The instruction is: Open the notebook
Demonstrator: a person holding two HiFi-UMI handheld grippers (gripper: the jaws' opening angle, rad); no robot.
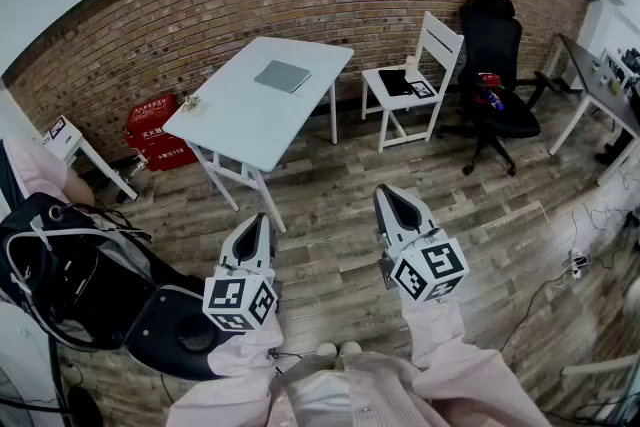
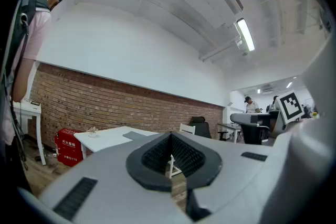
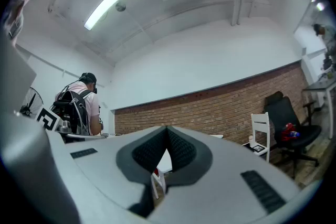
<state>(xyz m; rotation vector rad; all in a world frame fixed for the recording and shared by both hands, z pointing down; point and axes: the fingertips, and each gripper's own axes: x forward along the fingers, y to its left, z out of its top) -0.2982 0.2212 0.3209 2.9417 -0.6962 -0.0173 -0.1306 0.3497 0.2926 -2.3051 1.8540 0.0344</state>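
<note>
Grey notebook (image 1: 282, 75) lies closed and flat toward the far right corner of the white worktop (image 1: 240, 130), well apart from both claws. Left claw (image 1: 259, 219) and right claw (image 1: 391, 193) are held about level over the wood floor (image 1: 330, 205), short of the worktop. Each is clenched on nothing (pads meet in both gripper views).

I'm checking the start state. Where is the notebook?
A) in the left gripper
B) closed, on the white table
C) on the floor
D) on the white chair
B: the head view shows the notebook lying flat and closed on the table.
</note>
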